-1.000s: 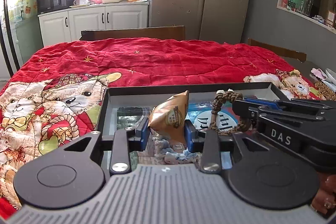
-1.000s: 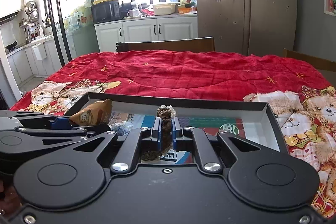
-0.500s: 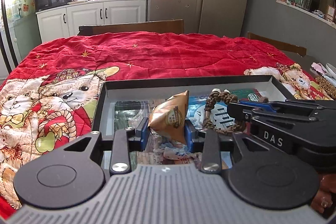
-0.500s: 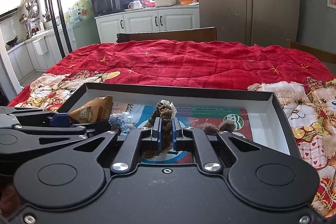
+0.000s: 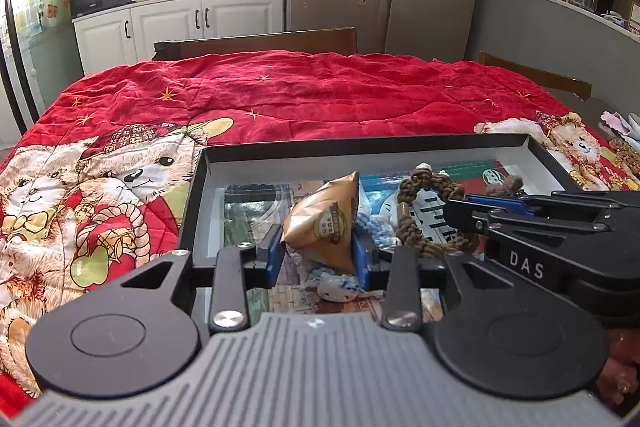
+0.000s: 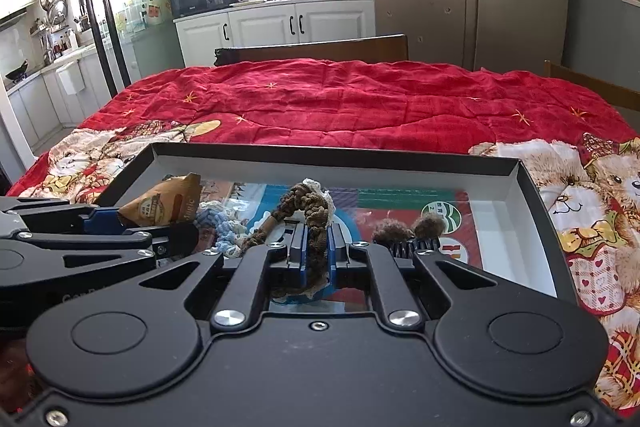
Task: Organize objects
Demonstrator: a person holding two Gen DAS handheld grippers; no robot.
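A red quilt (image 5: 304, 99) with bear prints covers the table. On it, near the grippers, sits a black tray (image 6: 532, 187) lined with printed cards. Over the tray the left gripper (image 5: 318, 259) clamps a tan packet (image 5: 324, 223), and beside it the right gripper (image 6: 316, 253) pinches a brown braided cord (image 6: 308, 207). Blue yarn (image 6: 218, 223) lies between them in the tray, and two small brown tufts (image 6: 404, 227), perhaps pompoms, lie right of the cord.

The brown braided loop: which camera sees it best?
The left wrist view: the brown braided loop shows almost whole, hanging from the right gripper. The right wrist view shows only its top, pinched between the fingers.
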